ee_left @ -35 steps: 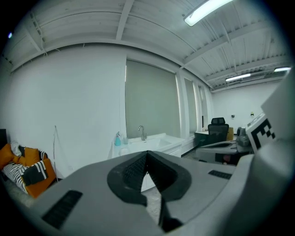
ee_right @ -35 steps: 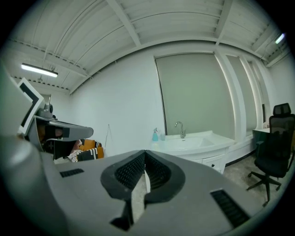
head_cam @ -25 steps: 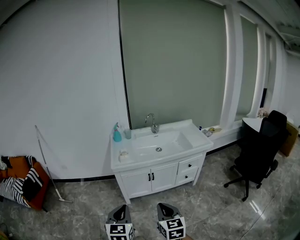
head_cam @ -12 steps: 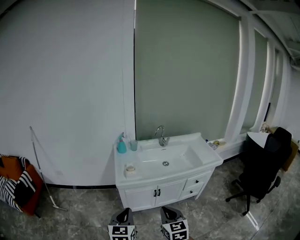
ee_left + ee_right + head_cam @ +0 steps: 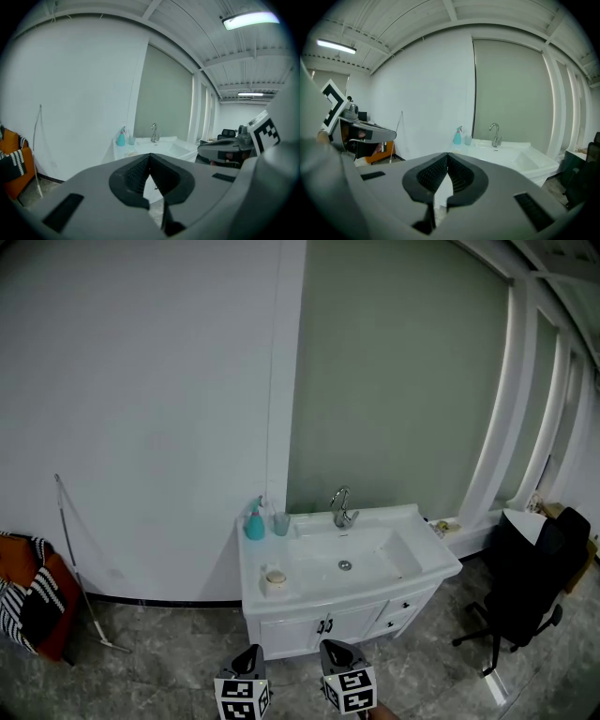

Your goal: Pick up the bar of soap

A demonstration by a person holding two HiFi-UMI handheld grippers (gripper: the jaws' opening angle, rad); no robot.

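Right, your left gripper (image 5: pixel 252 651) and right gripper (image 5: pixel 331 646) are clenched empty; probably the soap (image 5: pixel 274 579) sits at the vanity top's (image 5: pixel 433 562) front-left corner.

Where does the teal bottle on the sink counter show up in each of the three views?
Head view: teal bottle left of centre, at the counter's back left corner.
Left gripper view: teal bottle left of centre, at mid-height.
Right gripper view: teal bottle just right of centre.
Shared landmark: the faucet, right of the bottle in every view.

White vanity (image 5: pixel 291 635), teal bottle (image 5: pixel 254 524), black chair (image 5: pixel 530 577) (black-and-white striped cushion (image 5: pixel 17 607))
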